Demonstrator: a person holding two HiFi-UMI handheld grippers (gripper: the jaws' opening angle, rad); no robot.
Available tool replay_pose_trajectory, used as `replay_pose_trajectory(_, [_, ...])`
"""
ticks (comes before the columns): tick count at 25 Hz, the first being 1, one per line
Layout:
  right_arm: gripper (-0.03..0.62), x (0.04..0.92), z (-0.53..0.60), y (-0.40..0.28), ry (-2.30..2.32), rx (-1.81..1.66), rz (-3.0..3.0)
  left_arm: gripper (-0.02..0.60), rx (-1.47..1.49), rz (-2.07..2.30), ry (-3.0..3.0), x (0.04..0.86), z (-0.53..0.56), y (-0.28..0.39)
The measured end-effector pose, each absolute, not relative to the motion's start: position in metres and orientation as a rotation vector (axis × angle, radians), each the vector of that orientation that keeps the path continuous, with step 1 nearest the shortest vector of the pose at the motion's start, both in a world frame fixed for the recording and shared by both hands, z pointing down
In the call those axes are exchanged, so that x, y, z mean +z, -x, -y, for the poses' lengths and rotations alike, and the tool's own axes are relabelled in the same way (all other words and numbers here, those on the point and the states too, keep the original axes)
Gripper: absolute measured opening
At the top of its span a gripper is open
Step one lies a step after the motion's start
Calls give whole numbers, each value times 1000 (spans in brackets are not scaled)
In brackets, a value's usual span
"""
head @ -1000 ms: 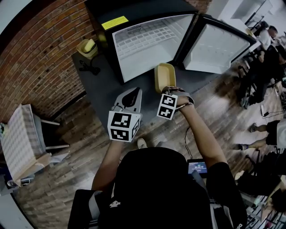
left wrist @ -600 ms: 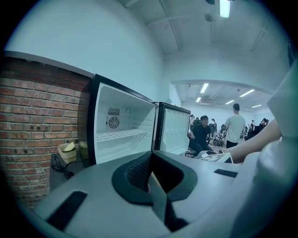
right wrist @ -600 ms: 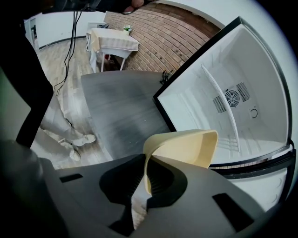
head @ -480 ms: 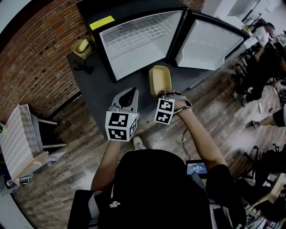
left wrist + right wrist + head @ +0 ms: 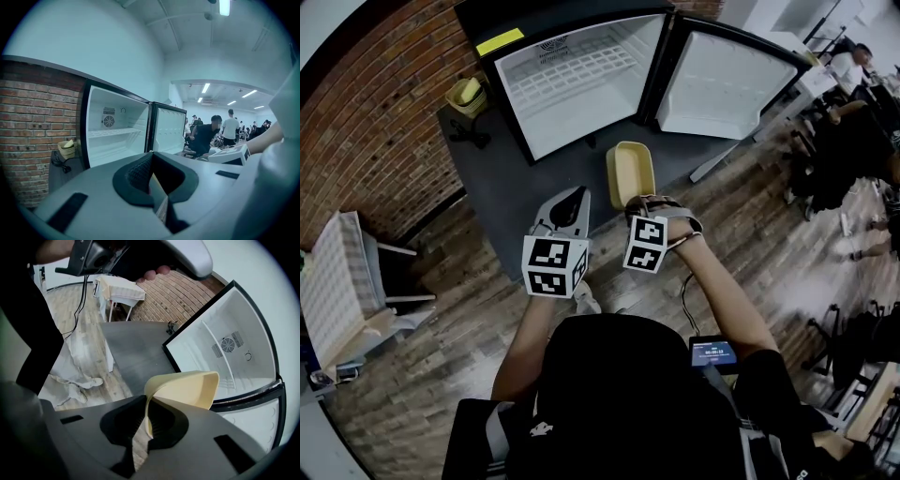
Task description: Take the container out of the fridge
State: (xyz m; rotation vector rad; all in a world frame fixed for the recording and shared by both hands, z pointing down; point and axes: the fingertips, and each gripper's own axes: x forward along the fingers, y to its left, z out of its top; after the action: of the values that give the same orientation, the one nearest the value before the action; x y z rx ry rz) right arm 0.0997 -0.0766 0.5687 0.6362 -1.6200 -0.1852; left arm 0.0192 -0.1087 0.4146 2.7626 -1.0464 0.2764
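One container (image 5: 630, 173), clear of the open fridge (image 5: 577, 89), rim pinched in right hand-held gripper (image 5: 147, 427); left hand-held gripper (image 5: 157, 197) closed, empty. Removal apparently done; set-down, if any, remaining.

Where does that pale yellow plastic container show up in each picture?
Head view: pale yellow plastic container, centre, below the open black fridge.
Left gripper view: not in it; fridge centre-left.
Right gripper view: lower centre, pinched in the fingers; fridge right.
Shared landmark: the fridge.

Nothing can be read: the yellow label (image 5: 500, 41) on the fridge (image 5: 572, 89) and the small screen (image 5: 713, 352) are too blurred.
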Motion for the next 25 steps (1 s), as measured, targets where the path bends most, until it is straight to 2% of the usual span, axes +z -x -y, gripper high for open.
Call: replay_pose_trajectory(25, [49, 550, -24, -97, -651, -239, 1693, 14, 296, 1132, -2730, 421, 19, -25])
